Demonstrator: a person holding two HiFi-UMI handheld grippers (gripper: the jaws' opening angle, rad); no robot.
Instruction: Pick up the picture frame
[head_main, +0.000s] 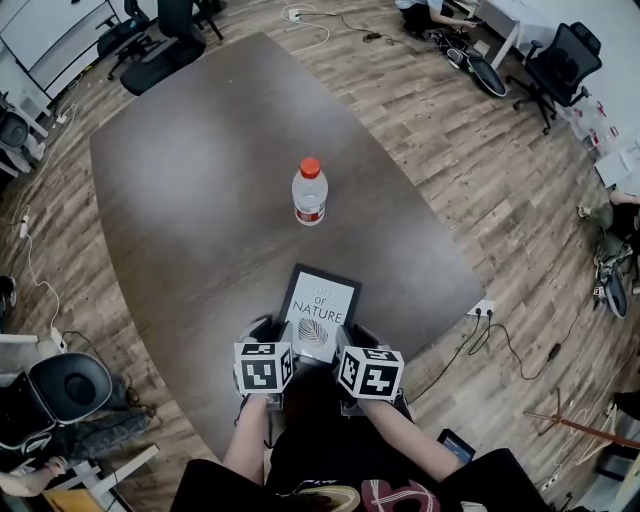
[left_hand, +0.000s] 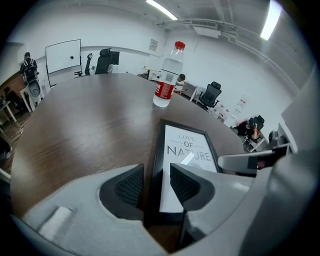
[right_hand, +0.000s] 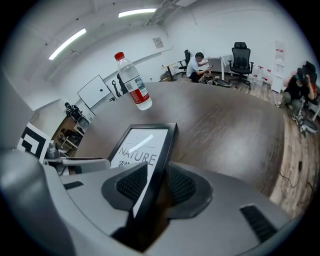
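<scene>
Slippage threatens: picture frame (head_main: 318, 312) lies flat at lower centre of the table (head_main: 200, 200), right gripper (right_hand: 150, 185) clamped on its right edge, left gripper (left_hand: 151, 185) astride its left edge, jaws slightly apart; a 1-sided lift could twist it free.

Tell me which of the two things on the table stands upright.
The bottle, clear with a red cap and red label, stands upright. The frame, black-edged with a nature print, faces up instead.
</scene>
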